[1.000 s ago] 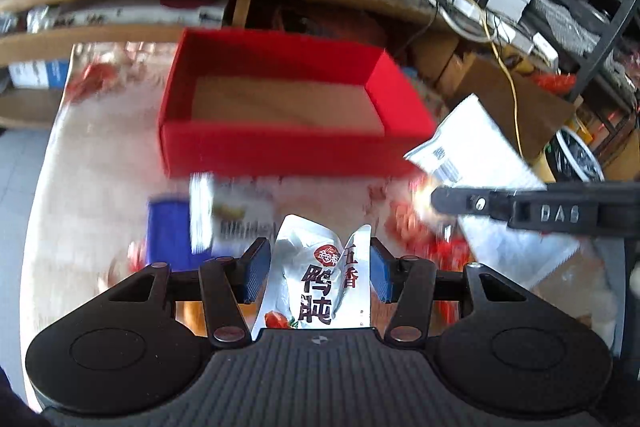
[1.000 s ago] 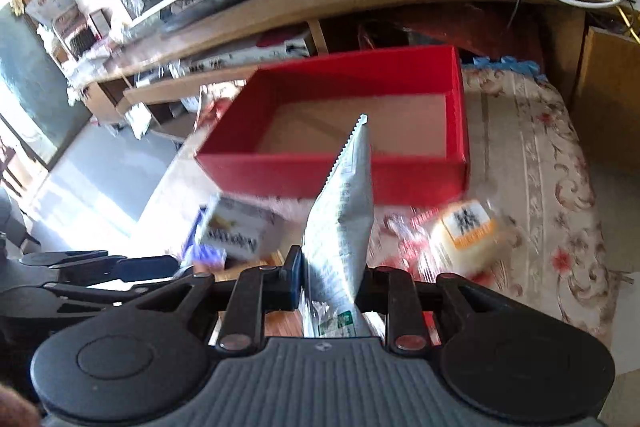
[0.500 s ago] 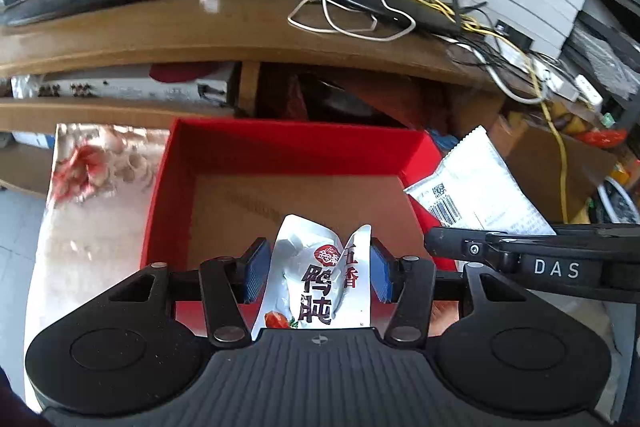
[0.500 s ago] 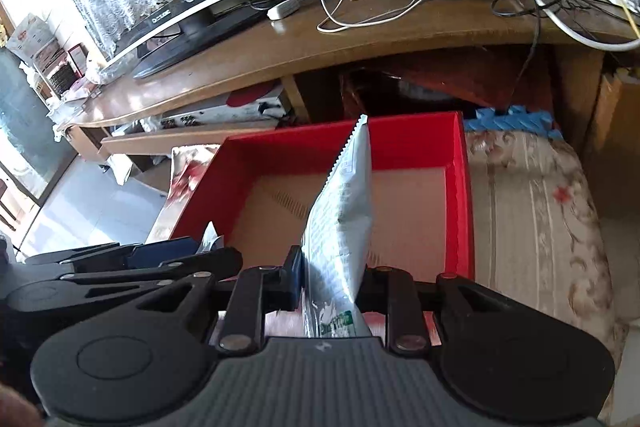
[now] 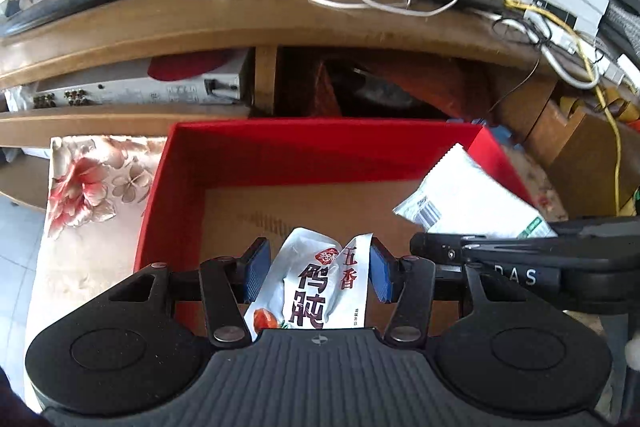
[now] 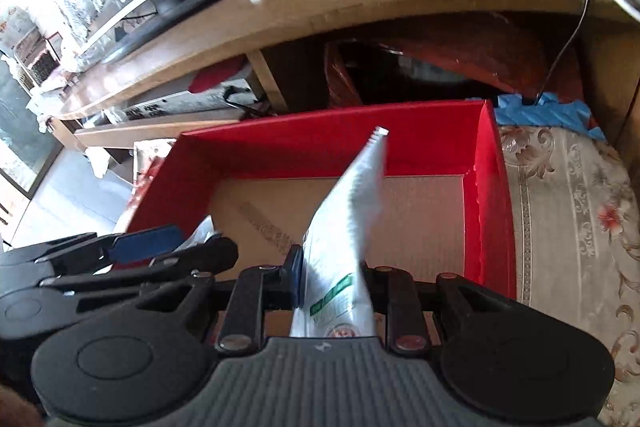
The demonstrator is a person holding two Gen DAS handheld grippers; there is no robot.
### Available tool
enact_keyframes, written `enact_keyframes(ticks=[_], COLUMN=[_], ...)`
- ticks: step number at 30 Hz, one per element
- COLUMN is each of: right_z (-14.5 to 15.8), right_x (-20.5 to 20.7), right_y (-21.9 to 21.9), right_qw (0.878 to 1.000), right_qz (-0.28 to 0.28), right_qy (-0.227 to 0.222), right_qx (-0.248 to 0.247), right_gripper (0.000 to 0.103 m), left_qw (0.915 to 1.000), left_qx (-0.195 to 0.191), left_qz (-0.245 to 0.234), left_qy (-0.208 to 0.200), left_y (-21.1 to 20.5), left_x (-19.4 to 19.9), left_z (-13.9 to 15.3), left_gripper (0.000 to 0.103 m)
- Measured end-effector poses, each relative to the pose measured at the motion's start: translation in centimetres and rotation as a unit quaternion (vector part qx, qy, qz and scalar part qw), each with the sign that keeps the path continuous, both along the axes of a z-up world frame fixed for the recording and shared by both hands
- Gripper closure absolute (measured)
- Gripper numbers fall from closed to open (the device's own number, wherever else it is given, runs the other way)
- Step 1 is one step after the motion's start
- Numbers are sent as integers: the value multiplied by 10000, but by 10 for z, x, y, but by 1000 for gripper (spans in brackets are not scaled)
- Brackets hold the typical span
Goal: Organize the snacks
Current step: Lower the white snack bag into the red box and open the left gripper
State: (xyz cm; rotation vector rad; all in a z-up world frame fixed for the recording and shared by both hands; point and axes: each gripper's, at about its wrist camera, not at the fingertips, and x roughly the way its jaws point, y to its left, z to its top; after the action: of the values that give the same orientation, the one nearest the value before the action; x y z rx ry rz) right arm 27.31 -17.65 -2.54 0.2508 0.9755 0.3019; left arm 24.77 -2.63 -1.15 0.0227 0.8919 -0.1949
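Both grippers hover over the red box (image 5: 180,187): the left gripper (image 5: 316,269) pinches a white snack packet (image 5: 320,291) with red and black print between its blue pads (image 5: 256,273), while the right gripper (image 6: 332,279) clamps a pale snack bag (image 6: 348,227) edge-on, upright above the box's bare cardboard floor (image 6: 420,219).

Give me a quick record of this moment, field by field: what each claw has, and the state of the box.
left claw: shut on a white snack packet with red Chinese lettering
right claw: shut on a white snack bag with green print, held edge-on
red box: open-topped, brown cardboard floor bare where visible
position: both claws over the box's near side
surface: floral cloth
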Motion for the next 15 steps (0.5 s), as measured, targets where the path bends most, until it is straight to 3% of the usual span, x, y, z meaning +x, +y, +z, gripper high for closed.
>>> enact_keyframes(ticks=[7,13,15], right_z=[-8,-20,-22], right_x=[7,15,16], right_y=[3,3,5], right_qw=[9999,9989,9982], right_qz=[70,58,102], right_qy=[-27,84,111], right_qx=[-71,-451,-579], right_gripper=[78,76,69], left_qw=[9999,9998,9998], left_qx=[69,139,134], left_qz=[76,96,102], left_qy=[121,116,103], left_y=[4,4,4], left_x=[2,5,5], left_z=[-5,-7,-6], left_gripper=[43,44,40])
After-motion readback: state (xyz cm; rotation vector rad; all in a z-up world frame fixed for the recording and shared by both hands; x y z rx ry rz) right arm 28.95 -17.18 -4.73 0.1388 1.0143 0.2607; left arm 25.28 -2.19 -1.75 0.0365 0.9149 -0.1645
